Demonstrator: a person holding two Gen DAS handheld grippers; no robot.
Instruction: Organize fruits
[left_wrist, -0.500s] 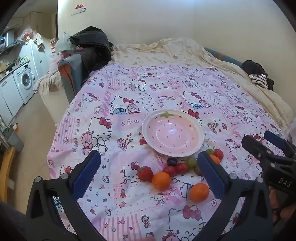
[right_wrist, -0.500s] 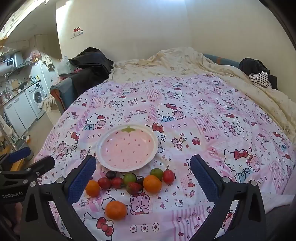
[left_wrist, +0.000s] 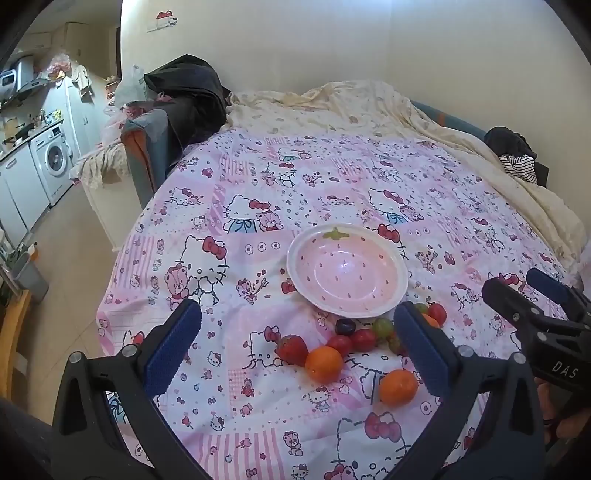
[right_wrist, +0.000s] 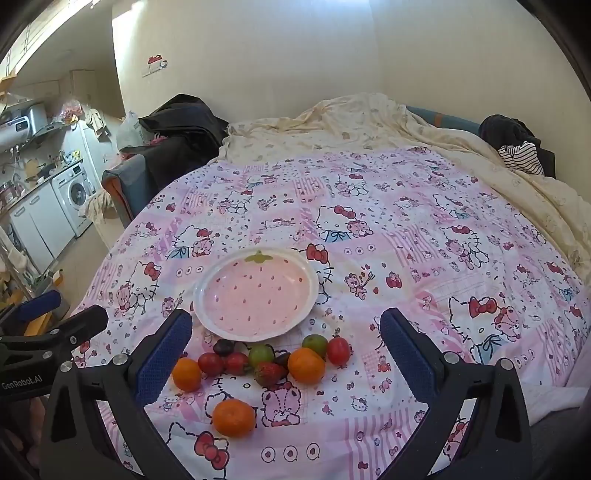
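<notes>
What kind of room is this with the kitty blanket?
Probably a small one-room flat: a bed under a pink cartoon-cat sheet with a rumpled cream duvet, and a kitchen corner with a washing machine right beside it.

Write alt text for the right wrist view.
An open hand-held gripper hangs above a Hello Kitty bedsheet, where an empty pink strawberty-pattern plate sits just beyond a cluster of small fruit: three oranges, a strawberry, red and green pieces. The left hand-held gripper shows at the left edge.
</notes>
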